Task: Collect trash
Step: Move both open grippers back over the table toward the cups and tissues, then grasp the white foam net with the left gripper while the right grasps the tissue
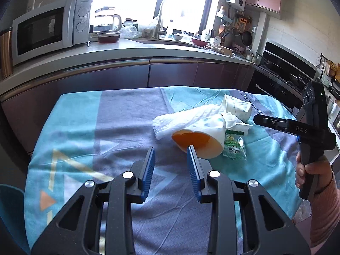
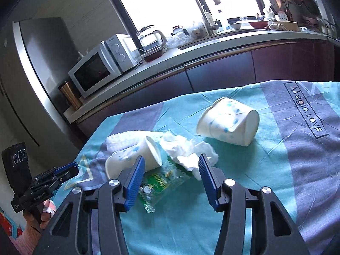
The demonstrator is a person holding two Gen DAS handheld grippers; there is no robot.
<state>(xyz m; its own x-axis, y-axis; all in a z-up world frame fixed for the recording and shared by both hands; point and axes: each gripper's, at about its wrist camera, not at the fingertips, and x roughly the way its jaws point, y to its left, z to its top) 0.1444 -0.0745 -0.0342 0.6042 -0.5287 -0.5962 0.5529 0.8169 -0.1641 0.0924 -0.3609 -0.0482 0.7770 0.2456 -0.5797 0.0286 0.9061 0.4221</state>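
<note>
Trash lies on a teal and grey cloth (image 1: 119,127) over a table. A dotted paper cup (image 1: 204,140) lies on its side, its mouth facing my open left gripper (image 1: 171,148) just in front of it. A second dotted cup (image 2: 229,123) lies further back. Crumpled white tissues (image 2: 182,148) and a green snack wrapper (image 2: 159,184) lie between them. My right gripper (image 2: 171,159) is open above the wrapper and tissues, with the near cup (image 2: 136,157) at its left finger. Both grippers are empty.
A kitchen counter (image 1: 127,48) runs behind the table with a microwave (image 1: 48,27), a kettle (image 1: 107,20) and a sink tap (image 2: 205,6). A fridge (image 2: 31,68) stands left. A stove (image 1: 282,68) is at the right.
</note>
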